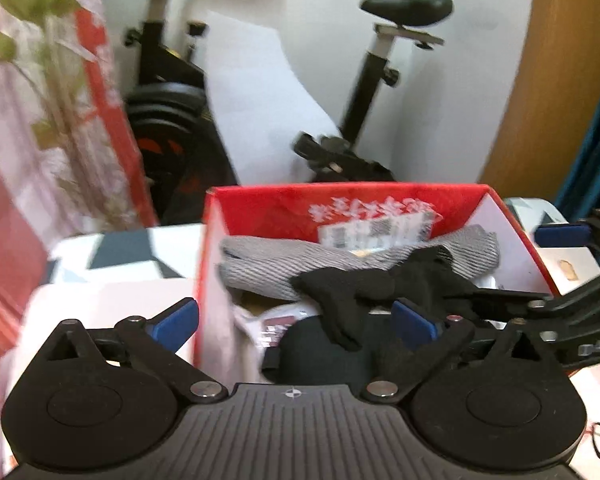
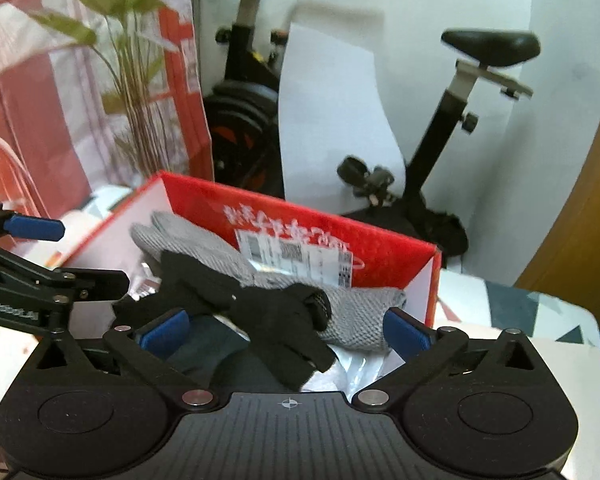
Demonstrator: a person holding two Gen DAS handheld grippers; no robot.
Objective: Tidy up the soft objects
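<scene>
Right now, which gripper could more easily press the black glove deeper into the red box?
Probably the right gripper: its open jaws straddle the black glove, which lies across the grey glove. The left gripper, also open, straddles the red box wall.

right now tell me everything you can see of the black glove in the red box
The black glove is a soft, dark knit piece lying limp on top of the grey knit glove inside the open red box. It sprawls across the pile, its fingers drooping toward the near side over pale wrapping and a dark item below. No claw touches it: the left claw and right claw both stand open, apart from it.
</scene>
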